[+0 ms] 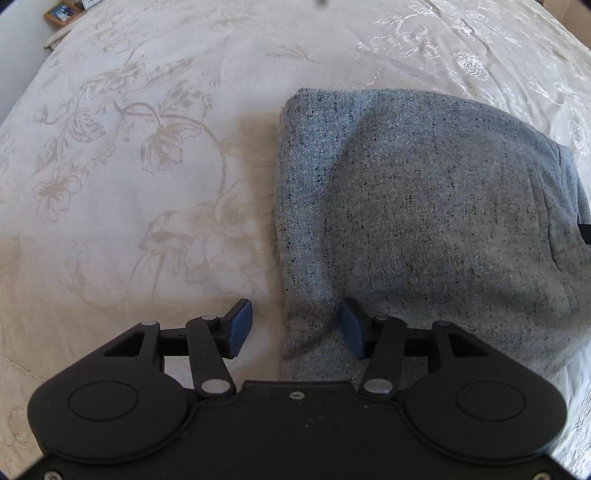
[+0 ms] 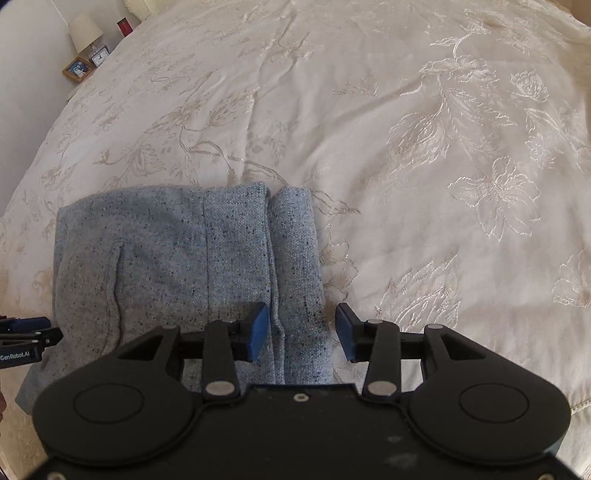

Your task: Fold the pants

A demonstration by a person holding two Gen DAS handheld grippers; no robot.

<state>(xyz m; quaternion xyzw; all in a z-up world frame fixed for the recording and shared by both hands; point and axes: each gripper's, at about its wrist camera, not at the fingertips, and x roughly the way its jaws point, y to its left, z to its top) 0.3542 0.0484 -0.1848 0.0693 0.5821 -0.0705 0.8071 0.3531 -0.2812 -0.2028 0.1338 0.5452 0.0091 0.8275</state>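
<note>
Pants (image 2: 177,266) folded on floral bedspread (image 2: 406,166), lamp (image 2: 85,31) far beyond.

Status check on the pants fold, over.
Left gripper open, straddling the left edge of the pants. Right gripper open over their right edge. Pants lie folded on the bedspread. Nothing in the way.

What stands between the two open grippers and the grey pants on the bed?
Nothing visible. The left gripper straddles the left edge of the folded pants, the right gripper its right edge; both are open, with only bedspread around.
</note>
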